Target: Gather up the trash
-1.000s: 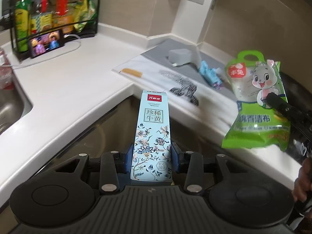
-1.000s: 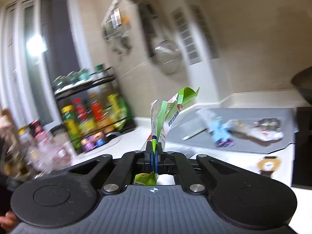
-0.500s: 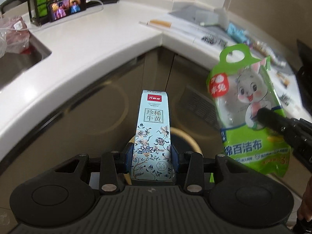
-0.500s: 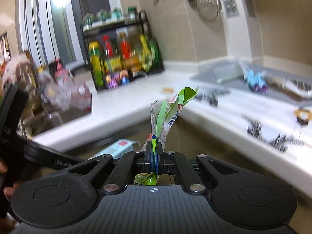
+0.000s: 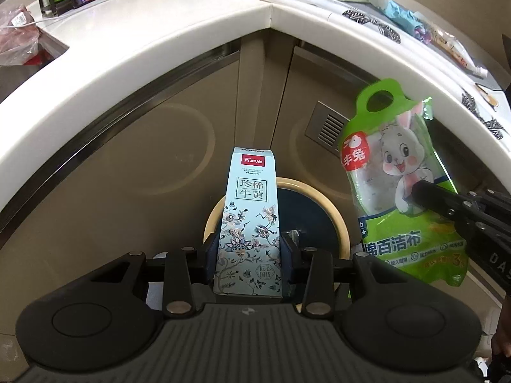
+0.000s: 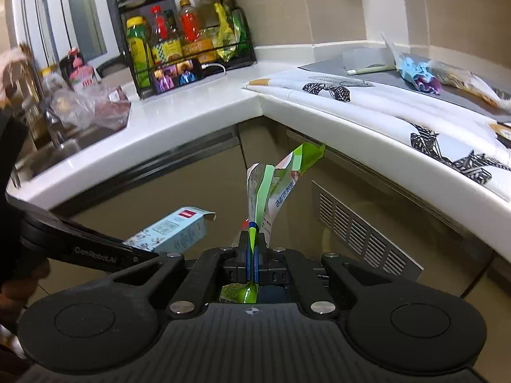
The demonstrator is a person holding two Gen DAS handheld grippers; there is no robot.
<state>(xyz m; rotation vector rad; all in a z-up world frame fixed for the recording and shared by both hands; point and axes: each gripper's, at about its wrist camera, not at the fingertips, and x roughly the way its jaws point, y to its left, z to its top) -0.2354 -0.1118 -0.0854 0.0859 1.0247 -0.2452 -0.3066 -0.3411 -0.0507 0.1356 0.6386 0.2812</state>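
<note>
My left gripper [image 5: 249,249] is shut on a light blue floral carton box [image 5: 250,220] and holds it upright over a round trash bin [image 5: 338,220] with a cream rim and dark inside. My right gripper [image 6: 253,249] is shut on a green plastic bag with a rabbit picture [image 5: 399,185], seen edge-on in the right wrist view [image 6: 278,185]. In the left wrist view the right gripper [image 5: 415,196] holds the bag just right of the bin. The box also shows in the right wrist view [image 6: 169,233], with the left gripper [image 6: 140,252] on it.
A white L-shaped counter [image 5: 179,41] curves above beige cabinets with a vent grille [image 6: 361,236]. On it lie a patterned cloth [image 6: 367,95], a grey mat [image 6: 447,79] with blue wrappers [image 6: 415,73], a bottle rack [image 6: 179,41] and a phone [image 6: 175,76]. A sink [image 6: 60,150] is at left.
Both grippers have moved down from counter height to in front of the cabinets, still holding the box and the bag. The trash bin has come into view under the box.
</note>
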